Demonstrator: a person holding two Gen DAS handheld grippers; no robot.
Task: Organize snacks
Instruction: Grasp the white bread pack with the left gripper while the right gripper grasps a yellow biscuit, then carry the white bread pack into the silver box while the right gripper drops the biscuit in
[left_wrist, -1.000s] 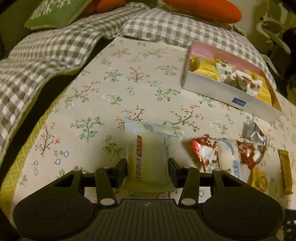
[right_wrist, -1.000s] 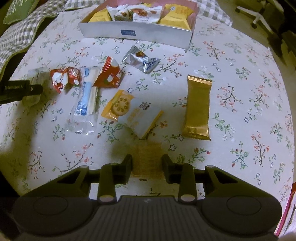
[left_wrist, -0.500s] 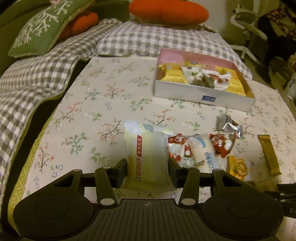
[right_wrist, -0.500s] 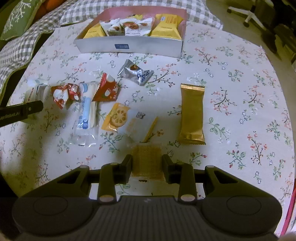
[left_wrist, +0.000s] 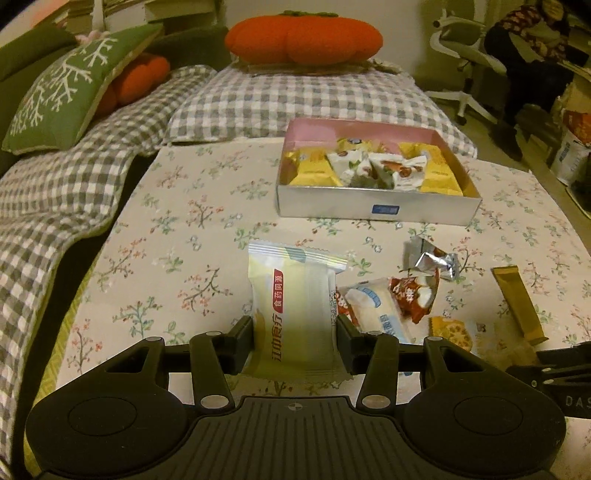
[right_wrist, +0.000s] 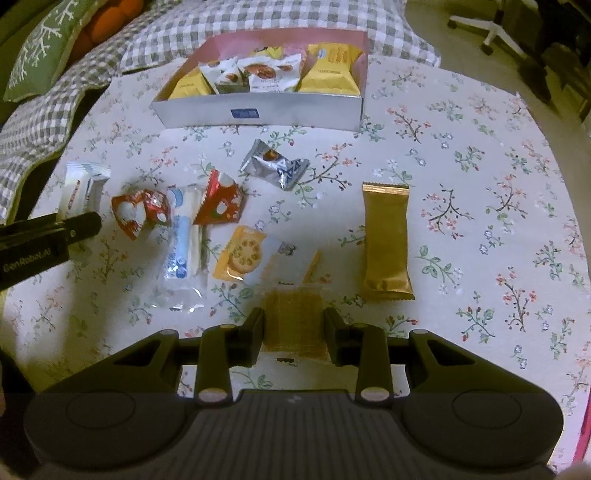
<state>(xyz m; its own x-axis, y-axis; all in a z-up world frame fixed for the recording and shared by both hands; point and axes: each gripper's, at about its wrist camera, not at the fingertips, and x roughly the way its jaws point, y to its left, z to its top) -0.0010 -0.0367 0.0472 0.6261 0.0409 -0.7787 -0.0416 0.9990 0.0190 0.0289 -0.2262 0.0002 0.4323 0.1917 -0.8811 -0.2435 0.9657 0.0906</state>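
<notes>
The left gripper (left_wrist: 294, 343) clamps a pale yellow-green foil snack packet (left_wrist: 293, 314), and the right gripper (right_wrist: 294, 328) pinches a small clear-wrapped amber cracker (right_wrist: 293, 319); both are on the near side of the shallow silver cardboard box (left_wrist: 373, 210). Slick wrappers may slip, and the two hands could collide over the box.

You see orange pumpkin cushion (left_wrist: 303, 35) on checked blanket (left_wrist: 295, 99); green snowflake pillow (left_wrist: 70, 88) left; white chair (left_wrist: 461, 55) right.

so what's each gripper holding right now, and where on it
Left gripper: pale yellow snack packet, pinched across its lower sides. Right gripper: small clear-wrapped golden cracker, gripped by its side edges.
</notes>
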